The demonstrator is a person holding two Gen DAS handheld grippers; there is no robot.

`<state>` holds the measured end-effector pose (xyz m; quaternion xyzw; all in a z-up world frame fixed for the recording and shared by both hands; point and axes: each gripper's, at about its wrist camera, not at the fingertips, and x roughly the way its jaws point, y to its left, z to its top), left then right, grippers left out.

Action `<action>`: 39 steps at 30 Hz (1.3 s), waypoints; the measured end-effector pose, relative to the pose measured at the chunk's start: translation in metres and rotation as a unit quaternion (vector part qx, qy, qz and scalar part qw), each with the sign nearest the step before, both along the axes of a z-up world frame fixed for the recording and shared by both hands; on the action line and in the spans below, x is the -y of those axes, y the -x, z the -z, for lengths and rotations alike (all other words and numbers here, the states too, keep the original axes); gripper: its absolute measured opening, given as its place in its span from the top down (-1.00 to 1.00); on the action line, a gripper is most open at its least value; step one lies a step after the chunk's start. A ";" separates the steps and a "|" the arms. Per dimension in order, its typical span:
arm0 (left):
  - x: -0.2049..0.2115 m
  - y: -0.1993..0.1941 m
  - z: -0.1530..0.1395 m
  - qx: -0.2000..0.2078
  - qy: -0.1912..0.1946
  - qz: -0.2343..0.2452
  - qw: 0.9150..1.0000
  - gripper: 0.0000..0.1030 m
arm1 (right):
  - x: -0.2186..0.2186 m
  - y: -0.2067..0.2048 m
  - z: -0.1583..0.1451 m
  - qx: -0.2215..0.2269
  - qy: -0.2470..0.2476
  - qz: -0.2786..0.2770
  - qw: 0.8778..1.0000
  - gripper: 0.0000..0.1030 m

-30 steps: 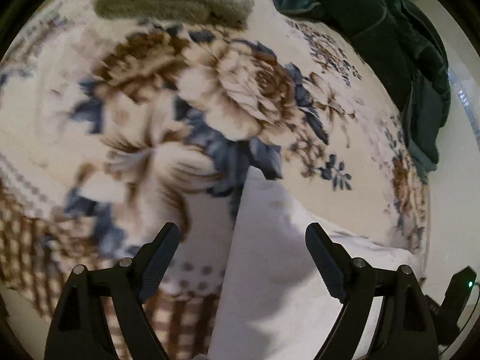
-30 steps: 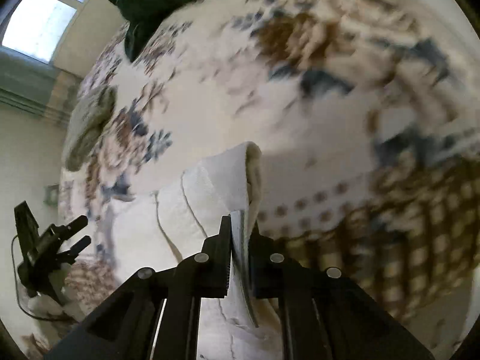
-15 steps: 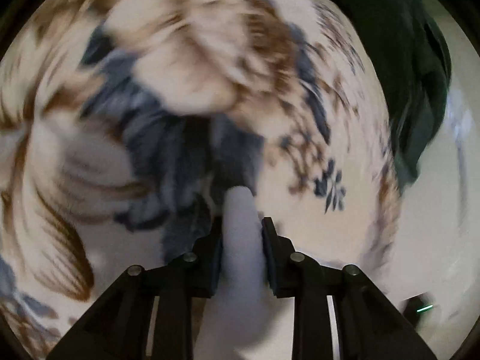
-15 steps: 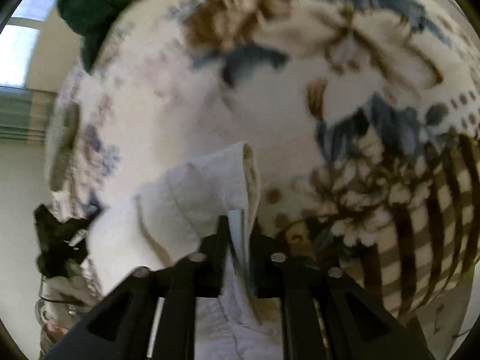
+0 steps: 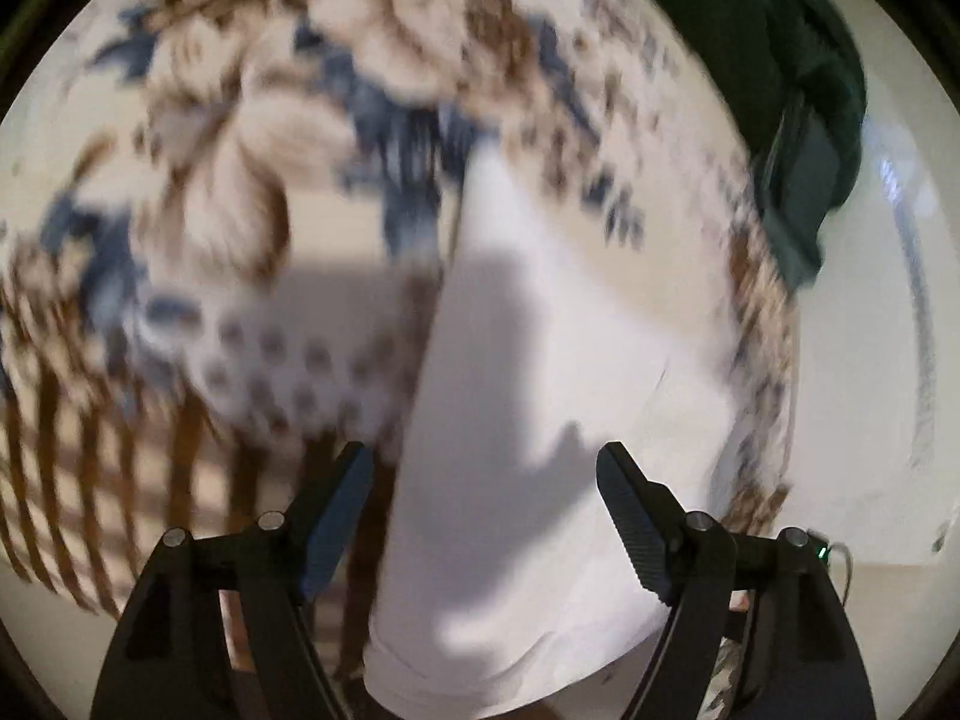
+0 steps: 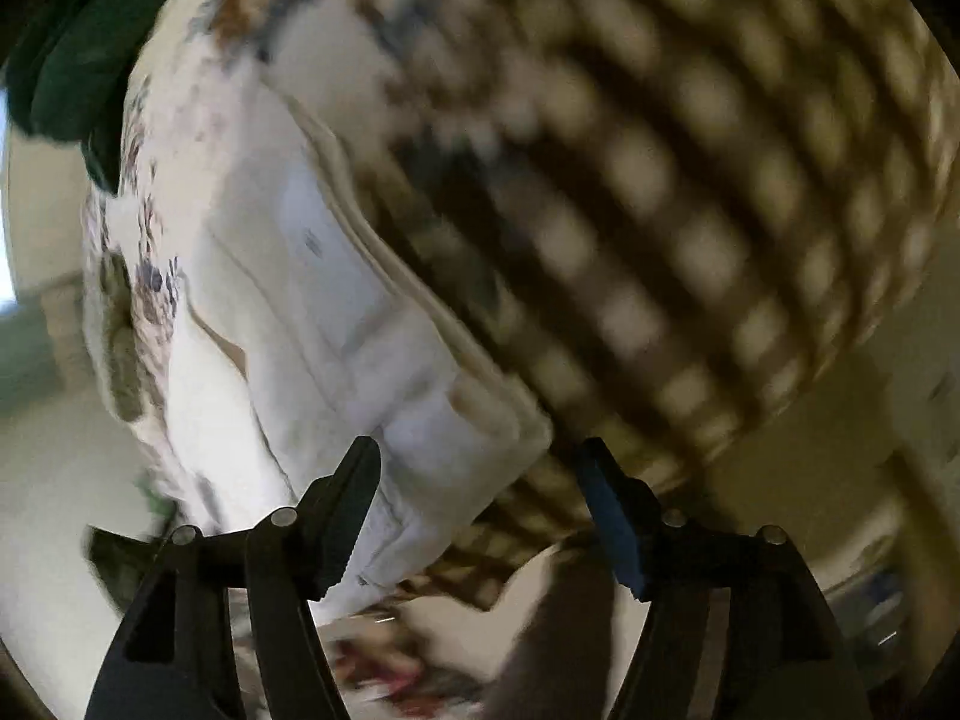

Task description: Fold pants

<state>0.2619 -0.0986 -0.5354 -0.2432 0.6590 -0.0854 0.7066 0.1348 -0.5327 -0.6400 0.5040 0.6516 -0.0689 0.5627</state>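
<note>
The white pants [image 5: 540, 372] lie folded lengthwise on a floral blanket, running away from my left gripper [image 5: 486, 480]. That gripper is open and empty, its fingers either side of the near end of the pants. In the right wrist view the waistband end of the pants [image 6: 336, 312] lies on the blanket. My right gripper [image 6: 480, 474] is open and empty just above the waistband corner. Both views are blurred by motion.
The floral and checked blanket [image 5: 252, 192] covers the bed; its edge and the pale floor show at the right [image 5: 858, 360]. A dark green garment [image 5: 798, 120] lies at the far right, also top left in the right wrist view [image 6: 78, 60].
Both grippers have opened and let go of the pants. Both have pulled back from the cloth, and the pants now lie flat on the blanket.
</note>
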 end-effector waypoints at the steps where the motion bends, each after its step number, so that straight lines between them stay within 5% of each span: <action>1: 0.010 0.002 0.008 -0.008 -0.007 0.009 1.000 -0.47 | -0.005 0.005 0.007 0.011 -0.030 0.029 0.999 0.25; 5: 0.017 0.012 0.027 -0.002 -0.047 0.017 0.999 -0.53 | -0.013 0.010 -0.015 0.031 0.030 0.032 0.999 0.53; 9: 0.012 0.014 0.033 -0.011 -0.030 0.017 0.999 -0.61 | -0.012 0.020 -0.023 0.030 0.060 0.023 0.997 0.56; 11: 0.011 0.015 0.031 -0.011 -0.034 0.017 0.999 -0.61 | -0.008 0.023 -0.010 0.029 0.036 0.019 0.999 0.48; 14: 0.013 0.013 0.028 -0.017 -0.021 0.010 1.000 -0.61 | -0.006 0.028 -0.005 0.061 -0.008 0.032 0.998 0.08; 16: 0.006 0.015 0.028 -0.014 -0.002 0.000 1.000 -0.60 | -0.003 0.035 -0.003 0.093 -0.048 0.034 0.994 -0.35; 17: 0.005 0.016 0.030 -0.015 0.007 -0.005 1.000 -0.60 | -0.005 0.037 0.000 0.098 -0.060 0.030 0.993 -0.39; 23: 0.006 0.015 0.040 -0.017 0.027 -0.018 0.999 -0.60 | -0.031 0.028 0.031 0.140 -0.094 0.037 0.985 -0.47; 29: 0.010 0.008 0.042 -0.015 0.027 -0.011 0.999 -0.60 | -0.035 0.018 -0.004 0.216 -0.092 0.054 0.970 -0.47; 36: 0.010 0.006 0.046 -0.018 0.033 -0.013 0.999 -0.64 | -0.068 -0.011 -0.008 0.163 -0.003 -0.081 0.983 -0.47; 39: 0.010 0.004 0.051 -0.022 0.041 -0.020 0.999 -0.68 | -0.063 -0.013 0.013 0.158 -0.036 -0.032 0.986 -0.48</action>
